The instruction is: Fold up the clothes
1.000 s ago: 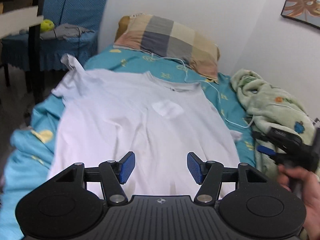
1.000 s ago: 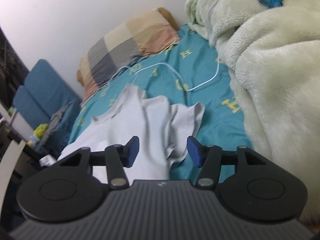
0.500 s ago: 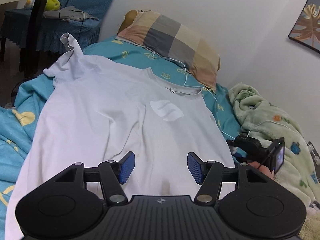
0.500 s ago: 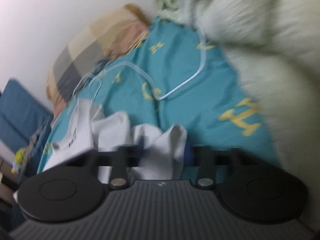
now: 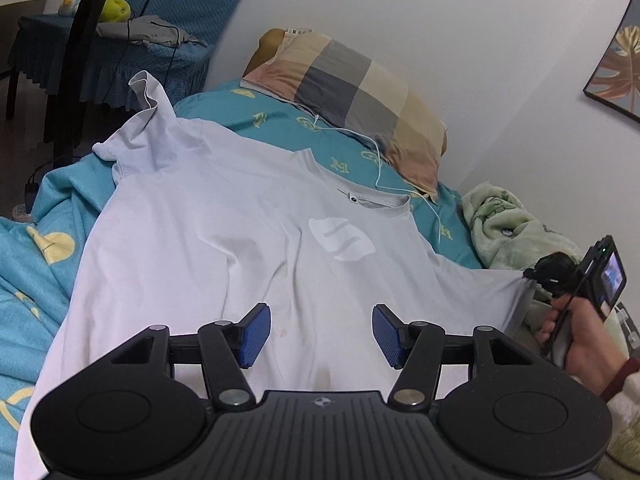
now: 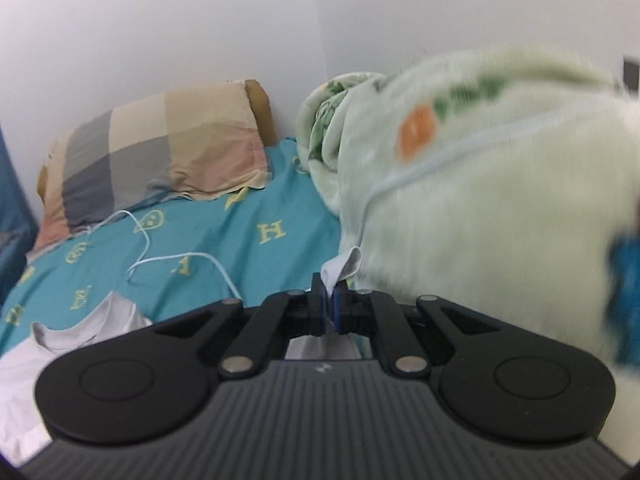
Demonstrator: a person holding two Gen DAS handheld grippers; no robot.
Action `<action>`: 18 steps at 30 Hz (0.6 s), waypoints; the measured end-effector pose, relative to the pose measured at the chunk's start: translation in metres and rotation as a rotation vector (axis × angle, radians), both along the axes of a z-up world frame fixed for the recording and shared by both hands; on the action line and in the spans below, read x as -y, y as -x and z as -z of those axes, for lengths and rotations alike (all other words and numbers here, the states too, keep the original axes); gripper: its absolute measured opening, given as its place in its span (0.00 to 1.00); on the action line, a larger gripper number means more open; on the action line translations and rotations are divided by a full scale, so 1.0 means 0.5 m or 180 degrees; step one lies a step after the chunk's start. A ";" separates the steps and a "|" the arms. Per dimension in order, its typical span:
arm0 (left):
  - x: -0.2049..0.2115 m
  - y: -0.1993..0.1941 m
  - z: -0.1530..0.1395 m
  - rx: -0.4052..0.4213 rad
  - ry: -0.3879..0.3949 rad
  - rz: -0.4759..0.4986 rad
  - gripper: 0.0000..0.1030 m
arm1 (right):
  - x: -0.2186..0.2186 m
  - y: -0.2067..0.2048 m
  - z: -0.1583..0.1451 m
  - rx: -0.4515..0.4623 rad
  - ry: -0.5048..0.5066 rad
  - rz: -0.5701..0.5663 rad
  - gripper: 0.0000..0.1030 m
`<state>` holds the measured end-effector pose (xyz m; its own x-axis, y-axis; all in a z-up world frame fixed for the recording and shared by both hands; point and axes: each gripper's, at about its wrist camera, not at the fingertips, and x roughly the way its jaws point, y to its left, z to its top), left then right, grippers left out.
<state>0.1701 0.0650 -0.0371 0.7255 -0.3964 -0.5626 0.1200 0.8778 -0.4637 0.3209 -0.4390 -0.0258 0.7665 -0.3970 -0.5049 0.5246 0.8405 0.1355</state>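
1. Across the middle of the left wrist view, the white T-shirt [image 5: 240, 240] lay face-up and unfolded on the bed [image 5: 32, 248], so folding had barely started.
2. The right tool [image 6: 329, 304] was clamped on a sleeve [image 5: 480, 284] edge, drawn taut at right; the left tool [image 5: 320, 334] hovered with its jaws apart, holding nothing.
3. Left to do, I judged: every fold.
4. Writing: the chest logo [image 5: 341, 239] had no letters; the sheet showed "H" [image 6: 272, 232] and "M" [image 5: 339, 166].
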 end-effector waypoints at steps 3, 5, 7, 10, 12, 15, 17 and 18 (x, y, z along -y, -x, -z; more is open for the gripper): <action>-0.011 -0.003 -0.006 0.0017 -0.0013 -0.0044 0.57 | -0.023 -0.007 -0.040 0.0013 -0.0029 -0.0072 0.06; -0.018 -0.005 -0.010 0.0029 -0.0022 -0.0073 0.57 | -0.064 -0.017 -0.065 0.0040 -0.0099 -0.0195 0.06; -0.025 -0.007 -0.013 0.0040 -0.0031 -0.0103 0.57 | -0.126 -0.031 -0.087 0.0010 -0.0138 -0.0347 0.06; -0.049 -0.007 -0.019 0.0050 -0.0005 -0.0189 0.57 | -0.246 -0.048 -0.115 0.0001 -0.0219 -0.0634 0.06; -0.070 -0.006 -0.021 0.0049 0.0019 -0.0248 0.57 | -0.334 -0.066 -0.115 -0.0011 -0.0219 -0.0857 0.06; -0.102 -0.006 -0.014 0.0026 0.0037 -0.0338 0.57 | -0.444 -0.096 -0.087 -0.0092 -0.0221 -0.1093 0.06; -0.122 -0.012 -0.003 -0.0029 0.0051 -0.0367 0.57 | -0.496 -0.114 -0.056 -0.0149 -0.0280 -0.1195 0.07; -0.132 -0.016 0.003 -0.0058 0.0061 -0.0376 0.57 | -0.513 -0.122 -0.037 -0.0176 -0.0332 -0.1232 0.07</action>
